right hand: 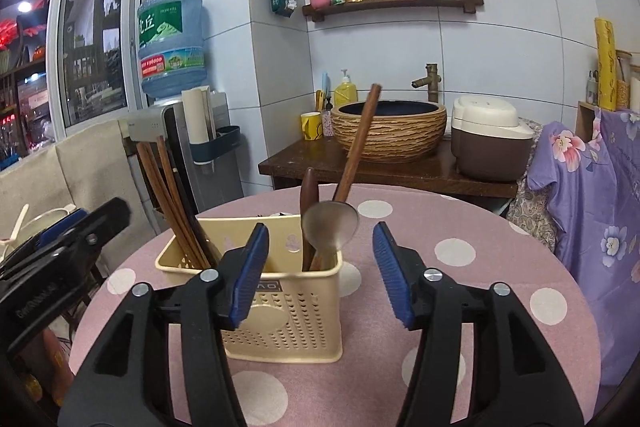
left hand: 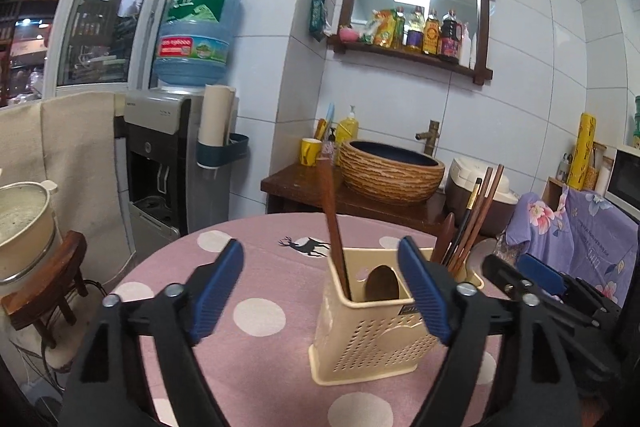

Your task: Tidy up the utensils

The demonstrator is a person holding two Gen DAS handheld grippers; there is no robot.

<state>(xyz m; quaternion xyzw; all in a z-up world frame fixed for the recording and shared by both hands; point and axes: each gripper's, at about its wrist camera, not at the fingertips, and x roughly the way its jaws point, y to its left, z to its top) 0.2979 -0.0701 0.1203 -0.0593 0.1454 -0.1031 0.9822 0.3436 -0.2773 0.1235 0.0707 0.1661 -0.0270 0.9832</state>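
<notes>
A cream perforated utensil holder (left hand: 372,339) stands upright on the round pink tabletop (left hand: 256,347) with white polka dots, and both grippers face it from opposite sides. In the left wrist view the left gripper (left hand: 320,267) has its blue-padded fingers (left hand: 218,291) spread wide apart with nothing between them; its far finger overlaps the holder's rim in the picture, but whether it touches cannot be told. In the compartment nearest that camera a long wooden-handled spoon (left hand: 334,219) leans upright beside the dark bowl of a metal spoon (left hand: 382,283), while a bundle of wooden chopsticks (left hand: 476,215) stands in the farther compartment. The right gripper (right hand: 320,267) also has its fingers (right hand: 250,275) apart and empty, the near-left finger in front of the holder's wall. From this side, the metal spoon's bowl and the wooden handle rise from the compartment on the right, and the chopsticks lean out of the one on the left. Behind the tabletop, a woven-pattern basin (right hand: 390,135) with a brass tap sits on a dark wooden counter beside a rice cooker (right hand: 492,143), and a water dispenser (left hand: 172,147) with a blue bottle stands against the tiled wall.
</notes>
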